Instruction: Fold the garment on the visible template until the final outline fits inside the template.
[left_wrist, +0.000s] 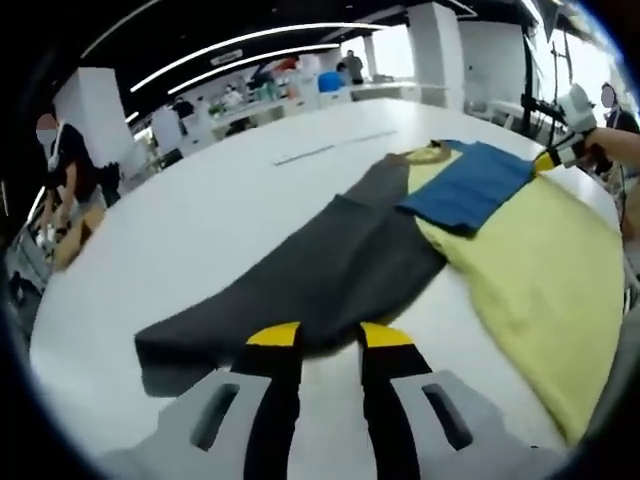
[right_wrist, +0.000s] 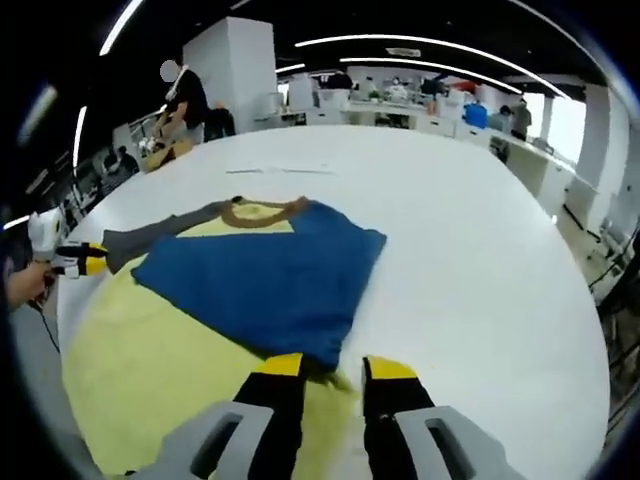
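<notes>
Left gripper view: the left gripper (left_wrist: 330, 335) is released, its yellow-tipped jaws apart at the near edge of the garment's grey sleeve (left_wrist: 300, 280), on a white bench (left_wrist: 200, 190).
Garment (left_wrist: 540, 270): yellow body right, blue sleeve (left_wrist: 470, 185) folded over.
Right gripper view: the right gripper (right_wrist: 330, 368) is released, at the blue sleeve's (right_wrist: 270, 275) near corner.
Left gripper (right_wrist: 82, 260): far left.

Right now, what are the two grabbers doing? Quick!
Left gripper: open, jaws apart at the edge of the grey sleeve, holding nothing.
Right gripper: open, jaws apart at the blue sleeve, holding nothing.
</notes>
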